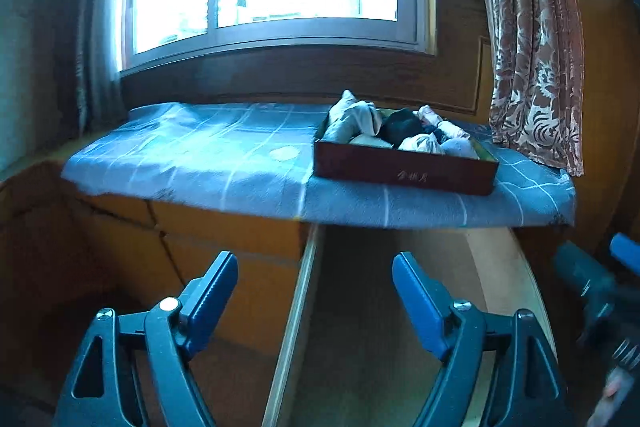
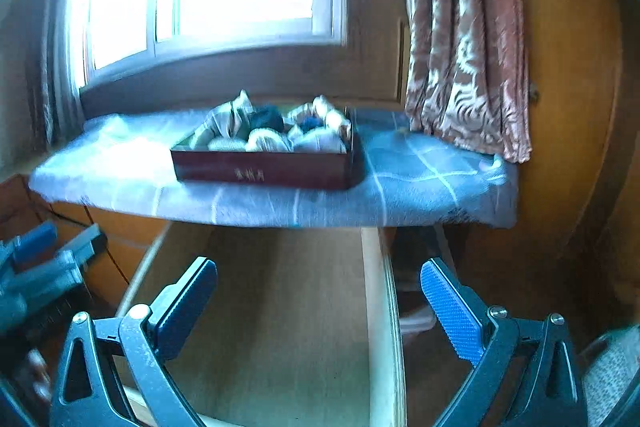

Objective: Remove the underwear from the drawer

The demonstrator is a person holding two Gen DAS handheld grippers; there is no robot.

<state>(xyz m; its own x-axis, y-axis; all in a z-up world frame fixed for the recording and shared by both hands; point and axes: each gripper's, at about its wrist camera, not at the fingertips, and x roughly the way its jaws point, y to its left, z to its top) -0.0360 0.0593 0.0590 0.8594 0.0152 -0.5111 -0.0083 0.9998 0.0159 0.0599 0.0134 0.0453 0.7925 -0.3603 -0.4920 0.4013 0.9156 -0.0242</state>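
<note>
Hovering over the drawer, both tongs gape empty; the underwear seemingly boxed.

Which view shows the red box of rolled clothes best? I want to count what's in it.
The left wrist view: the red box is sharper there and its rolled bundles separate clearly. The right wrist view shows the same box more centrally, on the blue checked cover, but motion blur smears the bundles together.

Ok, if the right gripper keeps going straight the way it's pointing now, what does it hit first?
Probably the bare floor of the pulled-out drawer. The right gripper is open with nothing between its fingers, tilted down into it. The red box of rolled underwear sits higher, on the blue cloth; depth is unclear.
</note>
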